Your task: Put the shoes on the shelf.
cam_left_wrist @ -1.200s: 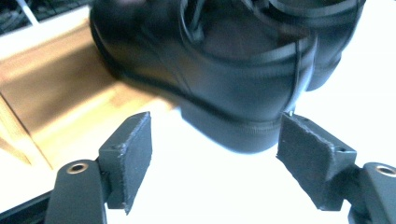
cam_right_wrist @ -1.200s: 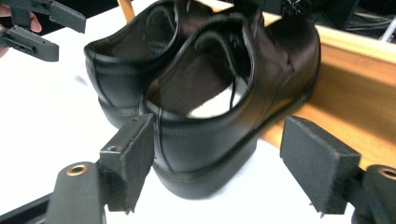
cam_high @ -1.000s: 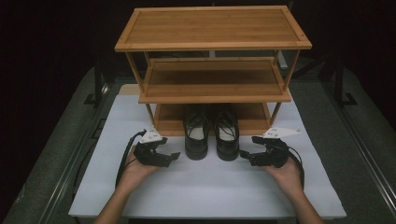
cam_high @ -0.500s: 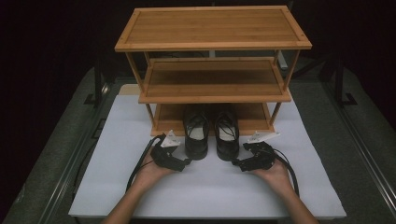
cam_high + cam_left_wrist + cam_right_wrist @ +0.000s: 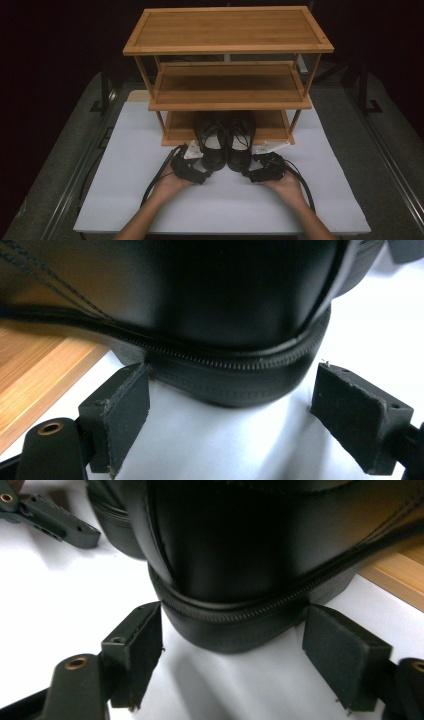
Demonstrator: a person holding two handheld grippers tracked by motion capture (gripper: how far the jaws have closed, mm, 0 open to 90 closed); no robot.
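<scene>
Shoes: a black leather pair, laced, standing side by side and touching on the white sheet [image 5: 125, 200], toes tucked under the bottom shelf of the bamboo rack [image 5: 227, 30], heels out toward the person. Left shoe [image 5: 212, 145], right shoe [image 5: 240, 145].

Long axis of each shoe runs front to back on the table, toe pointing away into the rack, heel pointing at the grippers.

Left gripper [image 5: 200, 176] sits at the heel of the left shoe; jaws spread, one on either side of the heel, one jaw at the welt on one side and a clear gap on the other, not squeezing. Right gripper [image 5: 252, 175] likewise astride the heel of the right shoe; its jaws have just been closing in, heel between them, both close to the sole edge but not visibly pressing.

Handling judgement: moderate weight, rigid at sole and heel, upper softer and polished, likely slippery. Best hold looks like the heel counter, low, over the stitched welt and rubber sole, where the jaws can bite without creasing leather. A hold this far back may let the toe droop.
</scene>
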